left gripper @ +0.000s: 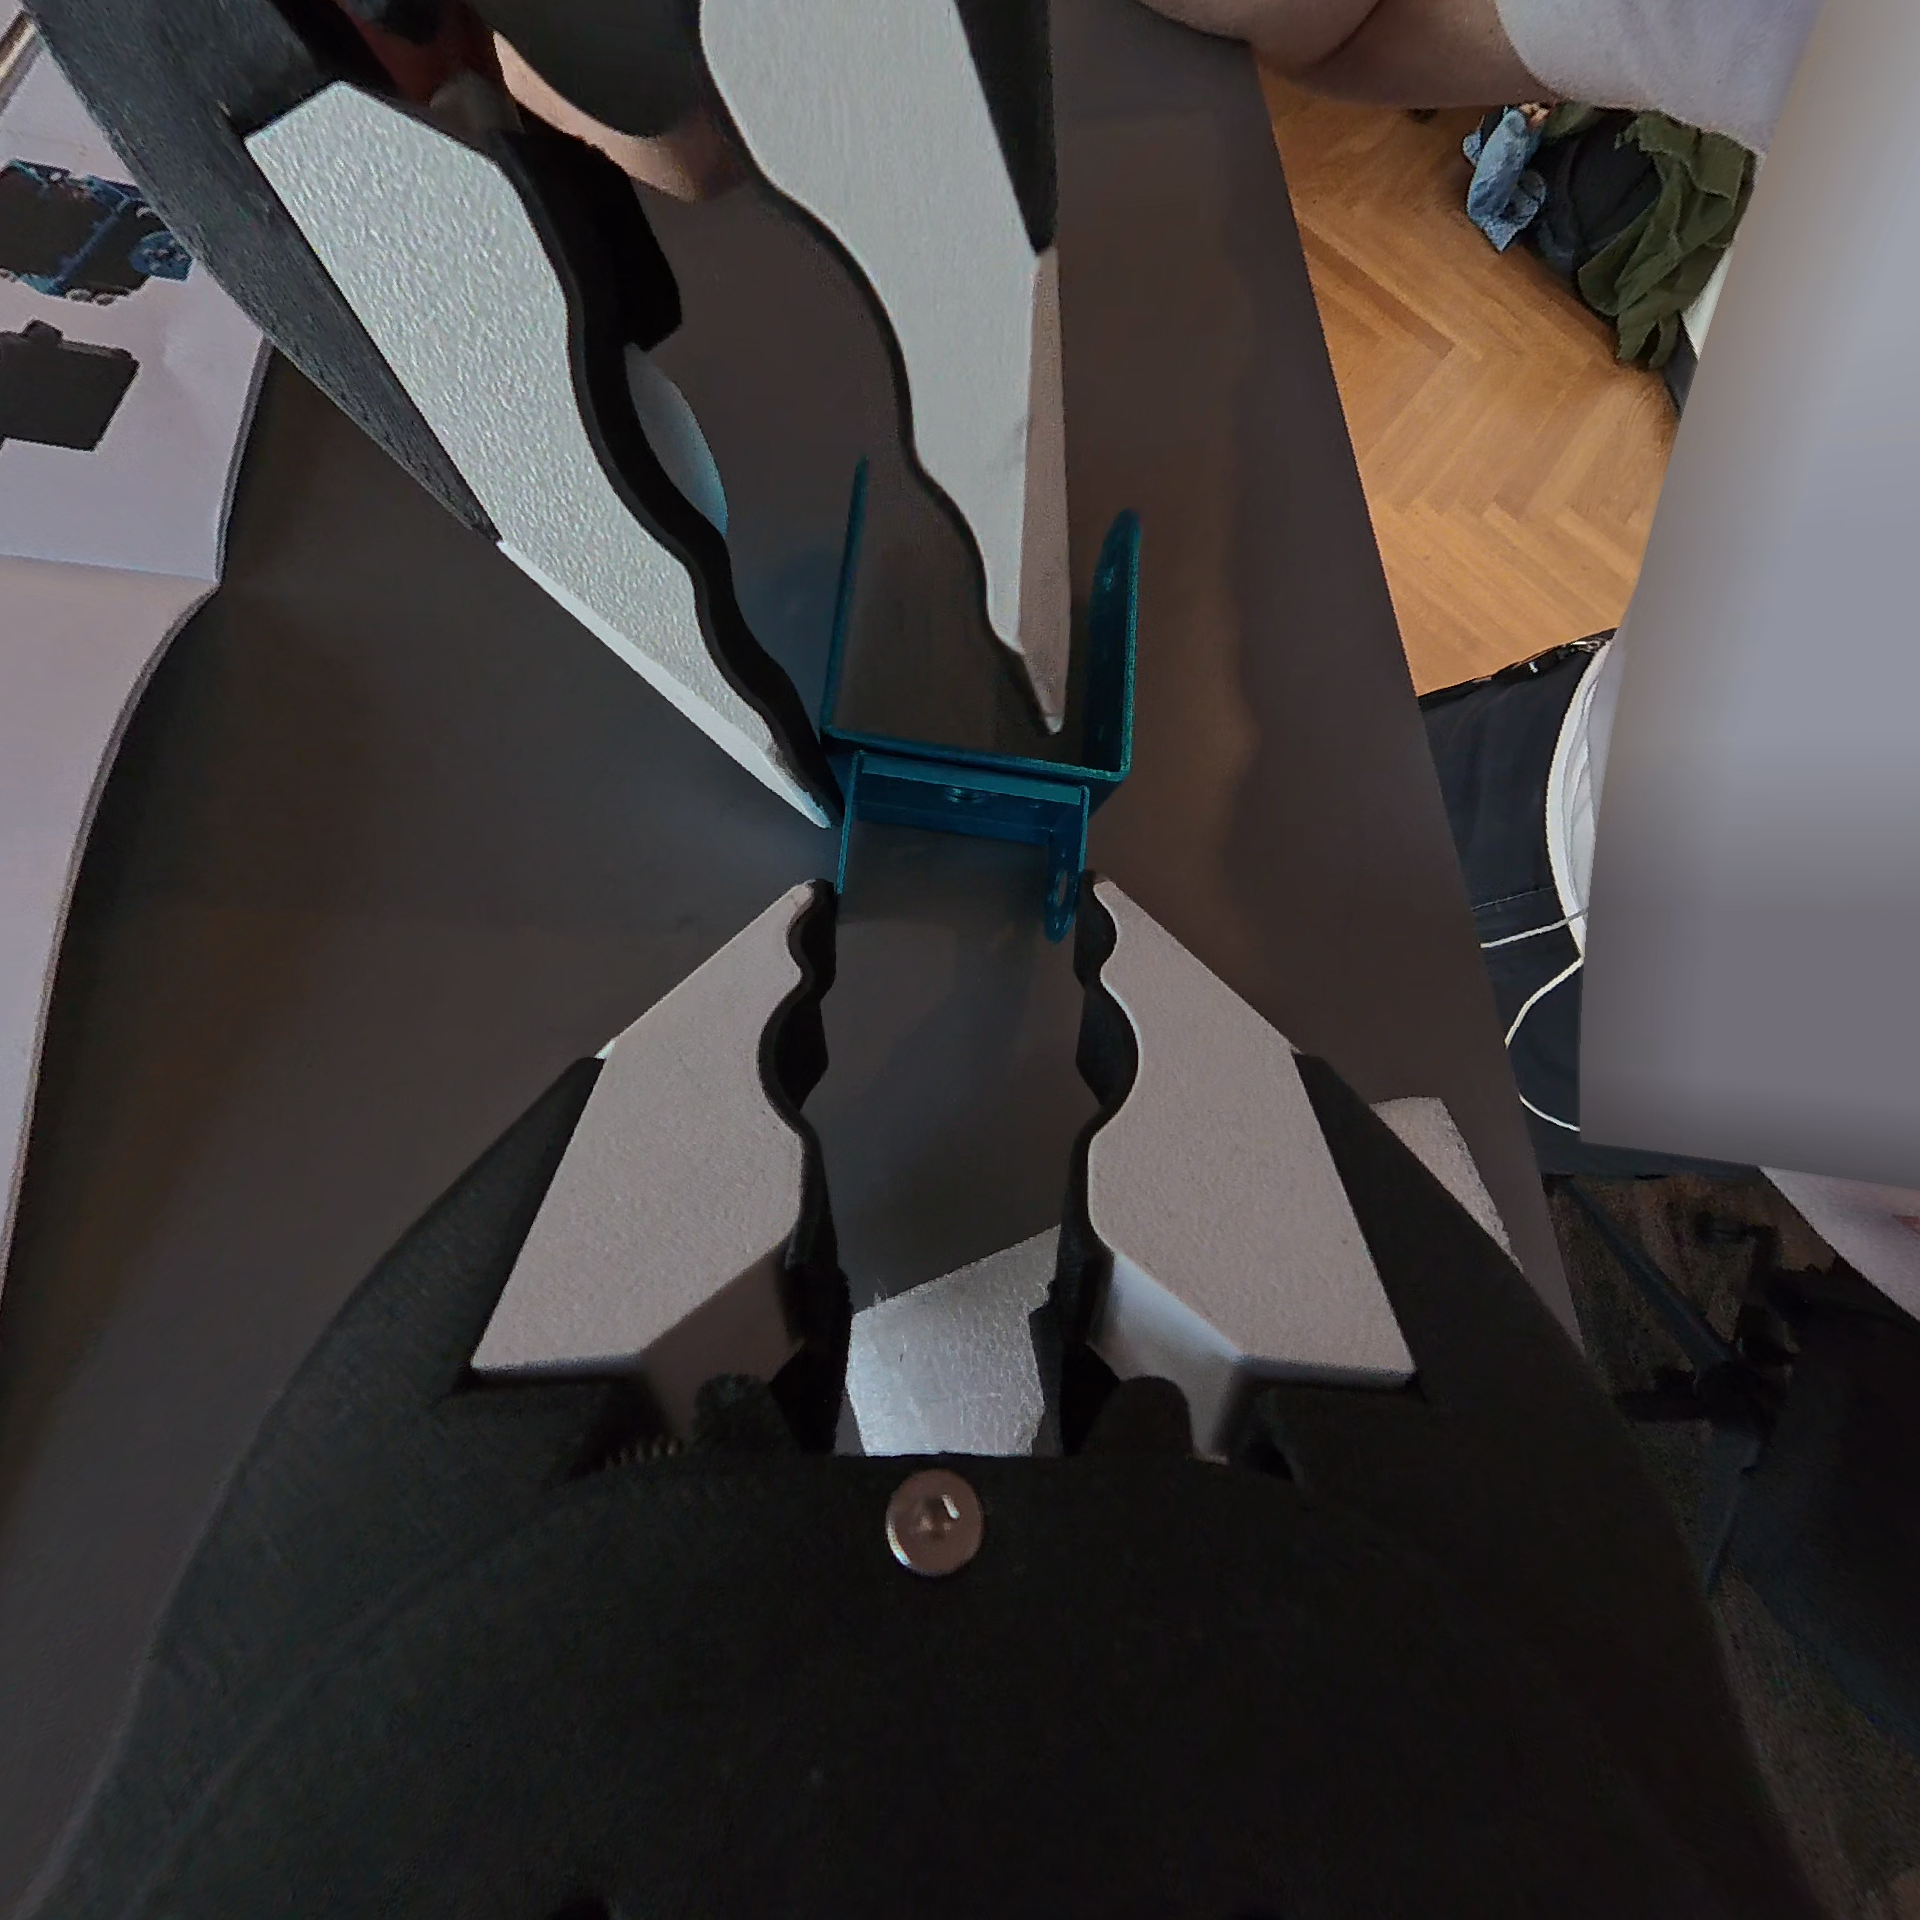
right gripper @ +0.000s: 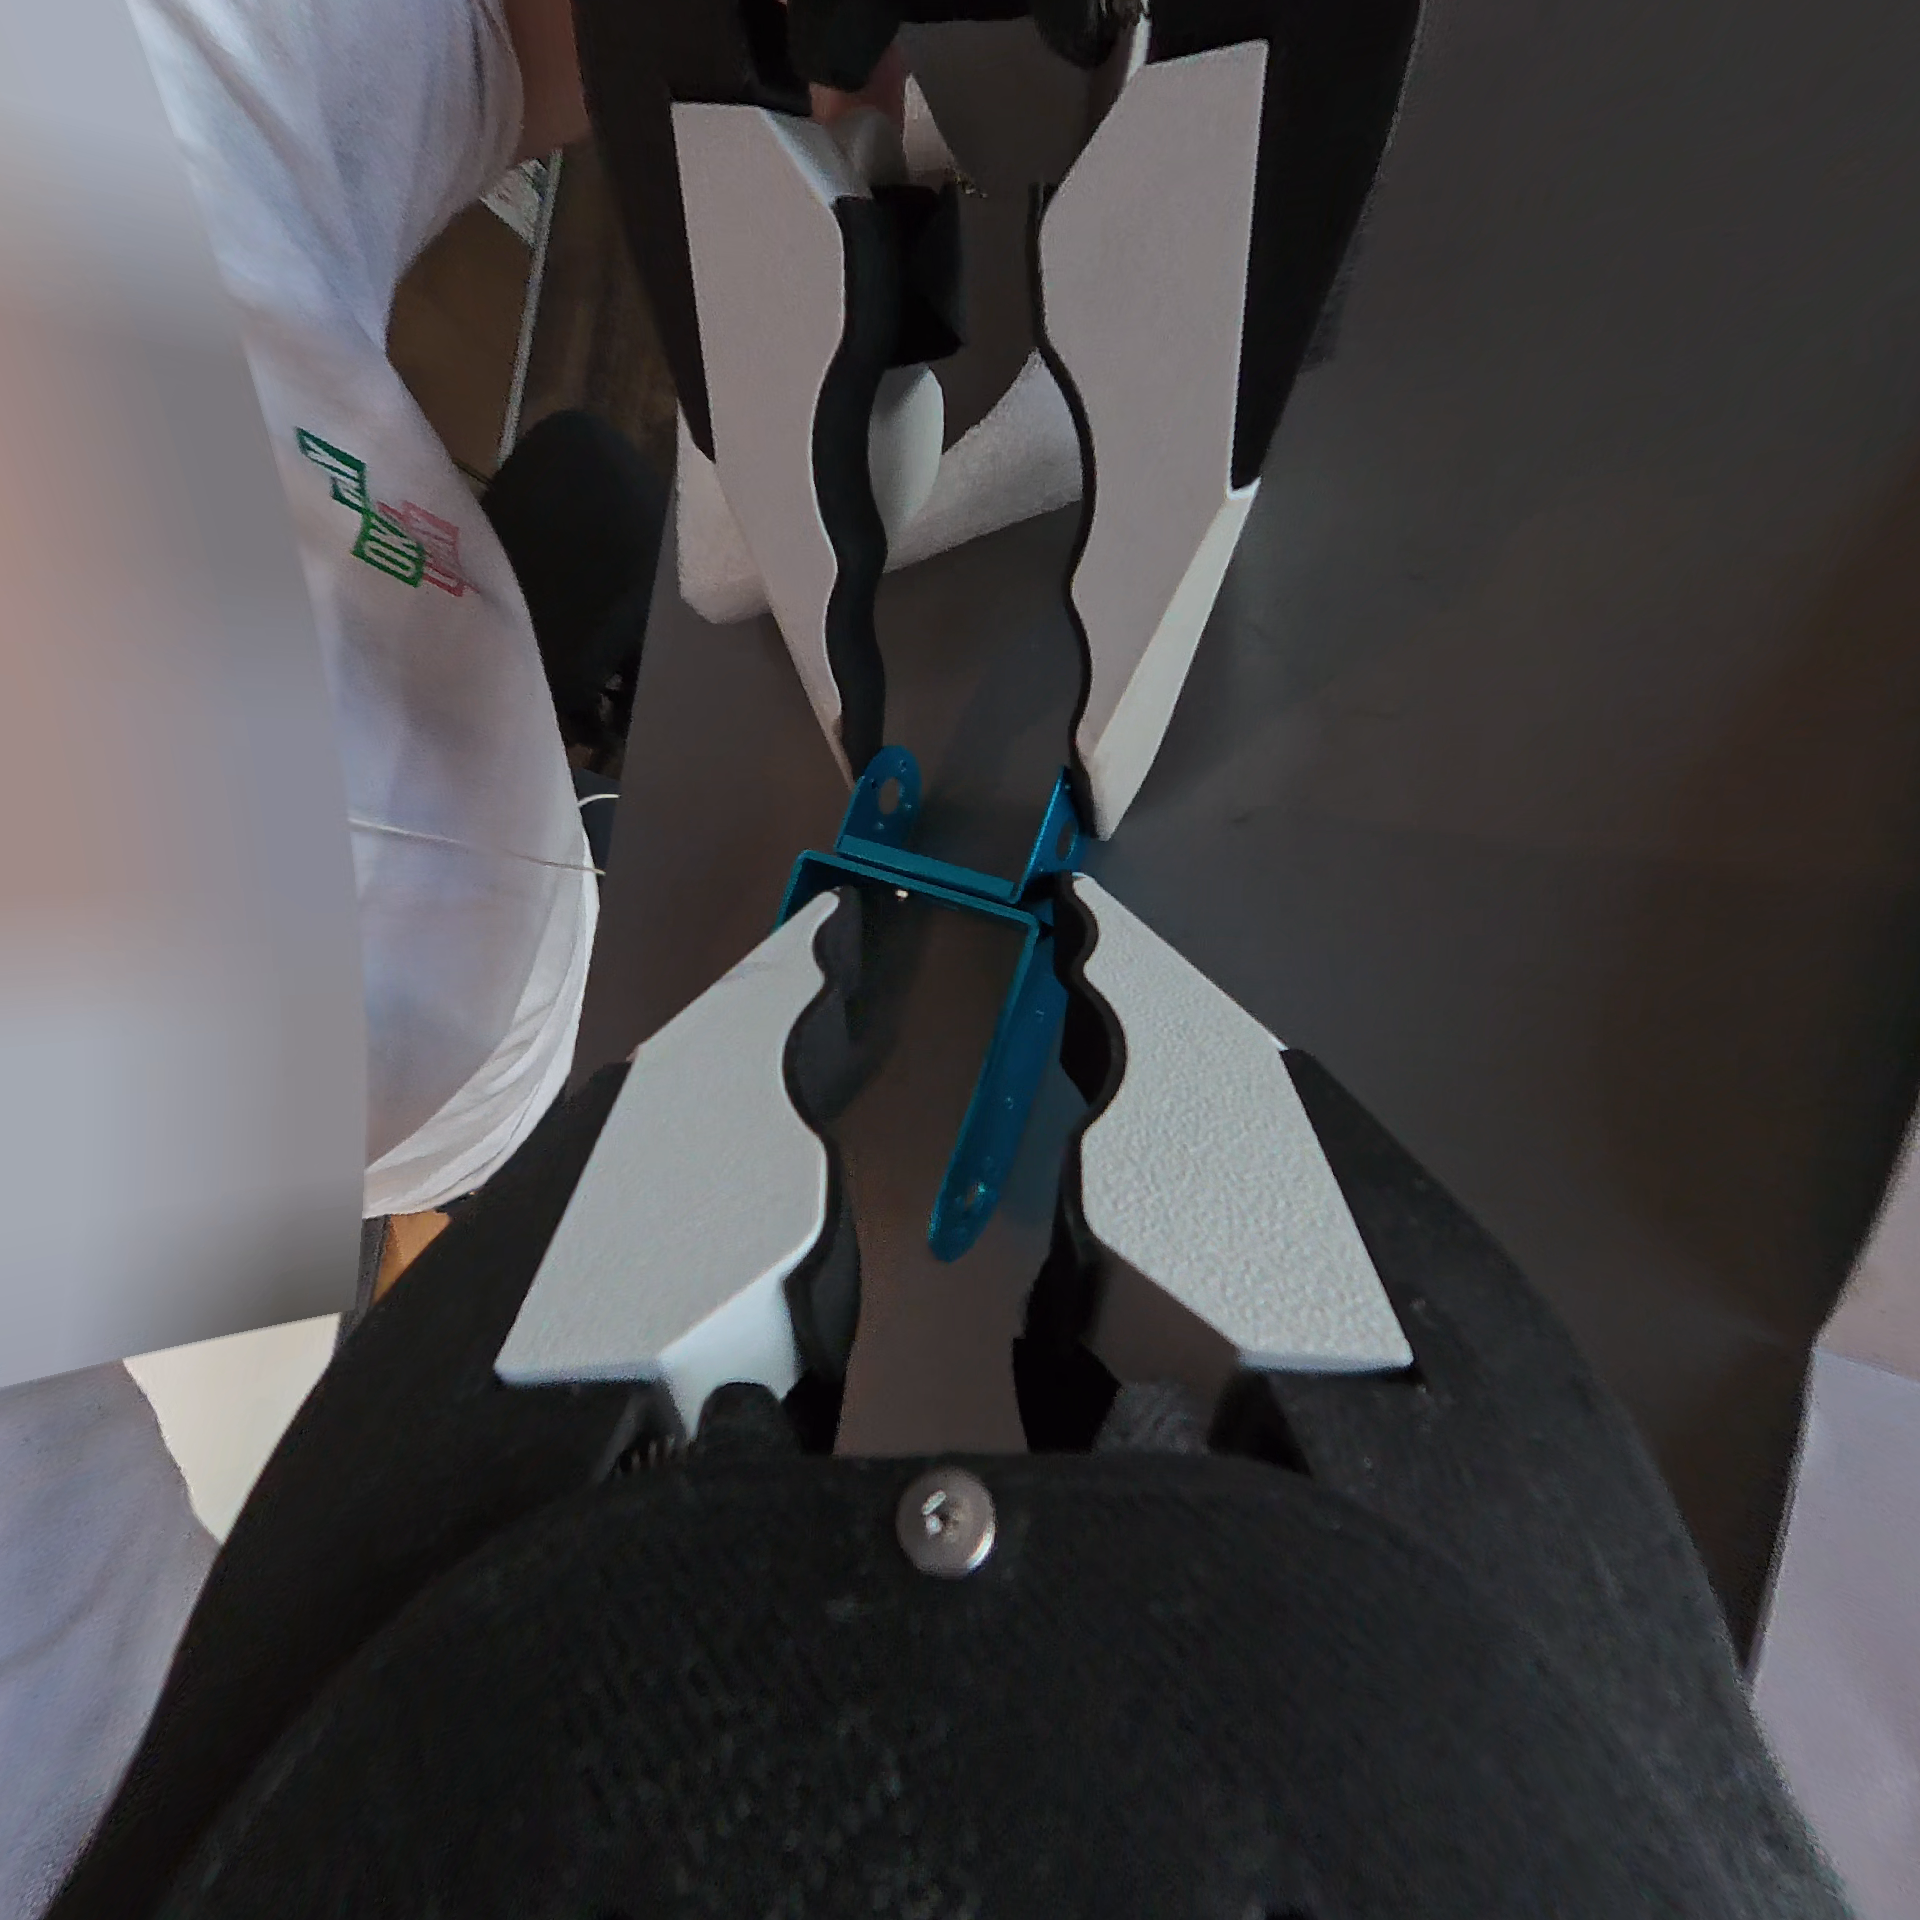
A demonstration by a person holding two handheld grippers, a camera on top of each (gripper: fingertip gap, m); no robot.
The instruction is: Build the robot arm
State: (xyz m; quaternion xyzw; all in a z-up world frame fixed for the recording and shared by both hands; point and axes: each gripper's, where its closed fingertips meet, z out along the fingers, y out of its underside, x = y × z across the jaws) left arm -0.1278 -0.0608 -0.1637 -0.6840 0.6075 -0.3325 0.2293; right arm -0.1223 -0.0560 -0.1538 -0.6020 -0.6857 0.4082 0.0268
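Two blue metal U-brackets sit base to base over the dark grey table (left gripper: 416, 831). The smaller bracket (left gripper: 966, 821) opens toward my left gripper (left gripper: 956, 899). The left gripper's fingertips (left gripper: 805, 914) press on the outside of its two short side plates and are shut on it. The larger bracket (left gripper: 1117, 644) opens toward my right gripper (right gripper: 956, 904). That gripper is open: one long side plate (right gripper: 1003, 1091) lies loose between its fingers, and its other finger sits inside the U. The smaller bracket also shows in the right wrist view (right gripper: 883, 805), as does the left gripper (right gripper: 977, 779).
White foam blocks lie on the table by each gripper's base (left gripper: 935, 1361) (right gripper: 997, 488). A white sheet with pictured parts (left gripper: 94, 312) is at the left. The table's right edge drops to a wooden floor (left gripper: 1455, 416) with clothes on it. A person in a white shirt (right gripper: 416, 623) stands close by. My left and right fingertips are right by each other.
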